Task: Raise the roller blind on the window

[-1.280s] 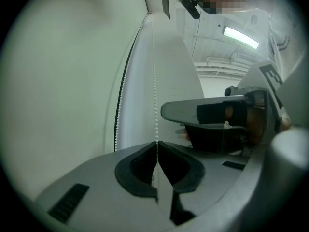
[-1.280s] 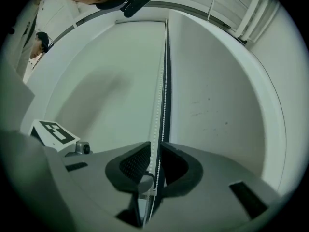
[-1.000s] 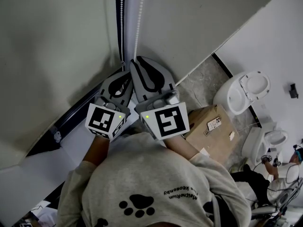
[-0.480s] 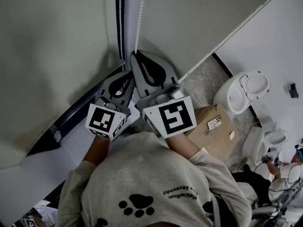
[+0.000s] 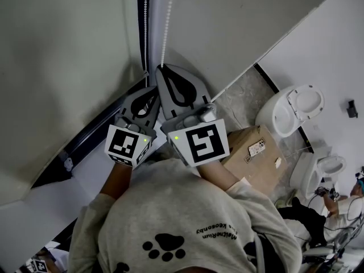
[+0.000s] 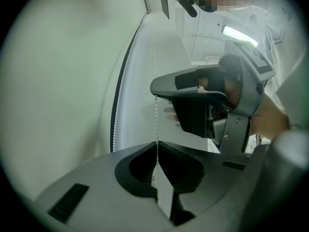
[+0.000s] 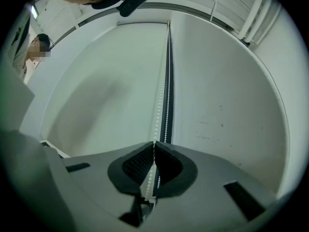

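Note:
The pale roller blind [image 5: 68,50] hangs at the left, with its white bead chain [image 5: 165,27] running down beside the dark window frame. A second strand [image 5: 145,16] hangs just to the left of it. My right gripper [image 5: 161,67] is the higher one, shut on the bead chain [image 7: 154,129], which passes between its closed jaws. My left gripper [image 5: 152,87] sits just below and to the left, and it too is shut on the bead chain [image 6: 156,120]. The right gripper [image 6: 203,100] shows close above in the left gripper view.
A white sill [image 5: 85,169] runs below the blind. A cardboard box [image 5: 253,152] stands on the floor to my right, with two white toilets [image 5: 290,110] [image 5: 324,166] beyond it. Another person [image 5: 341,209] is at the lower right edge.
The right gripper's jaws have closed on the bead chain, and it has shifted slightly upward along it. The left gripper has stayed put, still gripping the chain.

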Demonstrator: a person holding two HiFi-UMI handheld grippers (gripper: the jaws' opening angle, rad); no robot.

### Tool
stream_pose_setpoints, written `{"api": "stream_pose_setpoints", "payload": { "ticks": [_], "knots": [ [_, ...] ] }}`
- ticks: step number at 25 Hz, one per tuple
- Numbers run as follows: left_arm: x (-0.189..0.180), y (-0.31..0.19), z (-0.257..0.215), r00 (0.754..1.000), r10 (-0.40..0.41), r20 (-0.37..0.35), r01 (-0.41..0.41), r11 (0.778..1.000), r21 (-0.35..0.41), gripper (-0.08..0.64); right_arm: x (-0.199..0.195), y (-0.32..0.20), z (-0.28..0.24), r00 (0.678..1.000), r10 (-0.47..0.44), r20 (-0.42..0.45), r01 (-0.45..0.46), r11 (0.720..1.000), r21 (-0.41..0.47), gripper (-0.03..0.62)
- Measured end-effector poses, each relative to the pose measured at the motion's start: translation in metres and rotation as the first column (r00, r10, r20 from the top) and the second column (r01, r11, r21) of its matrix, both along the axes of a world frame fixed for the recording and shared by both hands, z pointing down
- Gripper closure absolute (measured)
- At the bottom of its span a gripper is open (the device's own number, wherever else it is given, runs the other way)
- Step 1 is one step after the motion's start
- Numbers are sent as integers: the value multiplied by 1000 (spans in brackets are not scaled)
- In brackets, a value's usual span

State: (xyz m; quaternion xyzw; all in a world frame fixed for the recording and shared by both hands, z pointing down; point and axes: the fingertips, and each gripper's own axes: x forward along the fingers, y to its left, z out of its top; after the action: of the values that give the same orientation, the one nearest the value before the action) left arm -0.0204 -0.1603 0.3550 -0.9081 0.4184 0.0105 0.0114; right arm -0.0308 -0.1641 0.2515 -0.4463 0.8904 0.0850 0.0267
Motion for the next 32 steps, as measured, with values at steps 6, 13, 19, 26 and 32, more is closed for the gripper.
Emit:
{"api": "stream_pose_setpoints", "payload": {
  "ticks": [6,13,19,26,32],
  "knots": [
    [-1,-3,16,1000,-6,-1,6,999,-32,541,0,-4,17,1000,-5,-8,5,999,-38,578],
    [0,-3,31,1000,-7,12,7,999,-51,541,-1,-4,29,1000,2,0,-2,999,-43,578],
    [1,-5,40,1000,-3,20,3,999,-40,541,1,-4,41,1000,13,-3,-13,999,-30,578],
    [3,-2,60,1000,6,26,-5,999,-34,541,4,-3,58,1000,26,-1,-26,999,-39,578],
    [2,-3,57,999,8,31,-8,1000,9,541,2,-2,58,999,38,-7,-38,999,-2,578]
  ]
}}
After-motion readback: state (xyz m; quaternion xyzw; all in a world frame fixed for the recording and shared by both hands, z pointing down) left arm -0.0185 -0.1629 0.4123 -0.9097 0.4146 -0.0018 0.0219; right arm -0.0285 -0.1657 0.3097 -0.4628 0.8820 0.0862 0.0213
